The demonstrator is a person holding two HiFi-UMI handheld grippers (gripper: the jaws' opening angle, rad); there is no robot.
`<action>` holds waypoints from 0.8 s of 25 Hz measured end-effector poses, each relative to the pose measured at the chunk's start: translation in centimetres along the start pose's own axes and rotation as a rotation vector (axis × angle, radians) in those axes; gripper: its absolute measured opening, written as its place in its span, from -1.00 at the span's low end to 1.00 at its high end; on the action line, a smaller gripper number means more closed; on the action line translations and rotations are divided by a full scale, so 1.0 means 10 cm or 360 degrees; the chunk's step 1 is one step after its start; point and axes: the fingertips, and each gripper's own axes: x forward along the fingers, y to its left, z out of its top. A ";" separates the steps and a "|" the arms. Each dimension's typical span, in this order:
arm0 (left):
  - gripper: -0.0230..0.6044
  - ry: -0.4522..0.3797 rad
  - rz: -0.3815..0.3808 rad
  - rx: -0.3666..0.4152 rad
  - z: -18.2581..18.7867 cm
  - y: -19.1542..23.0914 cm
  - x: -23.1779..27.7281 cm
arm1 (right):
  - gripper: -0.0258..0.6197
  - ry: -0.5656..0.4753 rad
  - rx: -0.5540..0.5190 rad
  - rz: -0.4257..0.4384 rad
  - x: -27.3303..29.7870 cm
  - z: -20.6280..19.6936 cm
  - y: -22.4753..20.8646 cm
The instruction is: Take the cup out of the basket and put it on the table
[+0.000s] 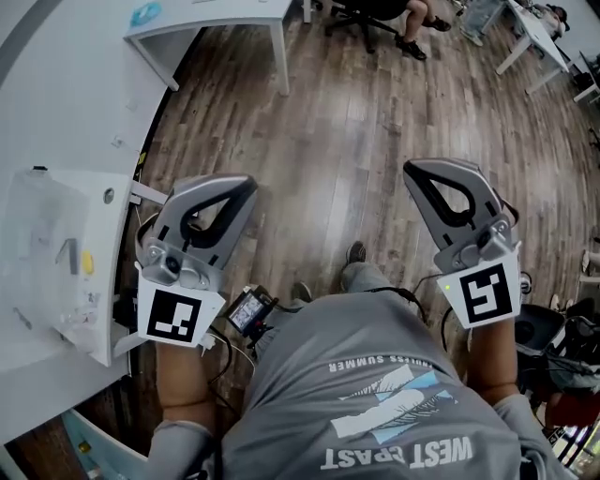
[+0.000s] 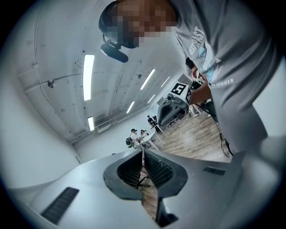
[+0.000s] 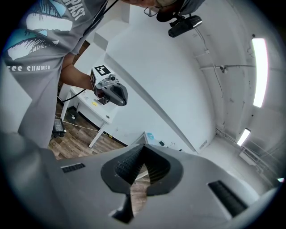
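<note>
A person in a grey T-shirt (image 1: 309, 375) printed with pale palm trees and white lettering is standing on a brown wooden floor (image 1: 328, 122), seen from above, and is holding one grey tool in each hand out in front of the body. The left tool (image 1: 239, 186) is hanging over the floor just beside the edge of a white counter (image 1: 37, 370). Its jaws are resting together, the ribbed pads meeting at the tip with nothing between them. The right tool (image 1: 417, 170) is hanging well apart from it over bare floor, and its jaws are likewise pressing together on nothing. Each tool is carrying a white cube with a black square marker near the wrist. A see-through plastic thing (image 1: 47, 244) is lying on the counter, too blurred to tell whether it is a bag or a bin, and a small yellow item (image 1: 87, 262) is showing beside it. The cup and the basket are not showing clearly in any view, so the cup's look and place cannot be told. A second white counter (image 1: 225, 19) is standing farther off, with a small blue item (image 1: 145, 14) on it. A small black device (image 1: 248, 312) with cables is hanging at the person's waist, above the shoes (image 1: 356, 251). In the left gripper view, several people (image 2: 134, 136) are gathering at a table far across the room, under long ceiling lights (image 2: 88, 76).
</note>
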 end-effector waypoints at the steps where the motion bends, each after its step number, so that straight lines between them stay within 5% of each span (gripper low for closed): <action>1: -0.85 0.0019 0.0002 -0.0005 -0.05 0.03 0.10 | -0.90 -0.0007 0.0007 0.0007 0.06 -0.09 -0.07; 14: -0.85 0.0253 0.0160 -0.0089 -0.37 0.36 1.57 | -0.90 -0.0202 0.0034 0.0129 0.63 -1.26 -1.21; 20: -0.85 0.0317 0.0143 -0.0093 -0.64 0.61 1.88 | -0.90 -0.0246 0.0083 0.0197 1.11 -1.47 -1.45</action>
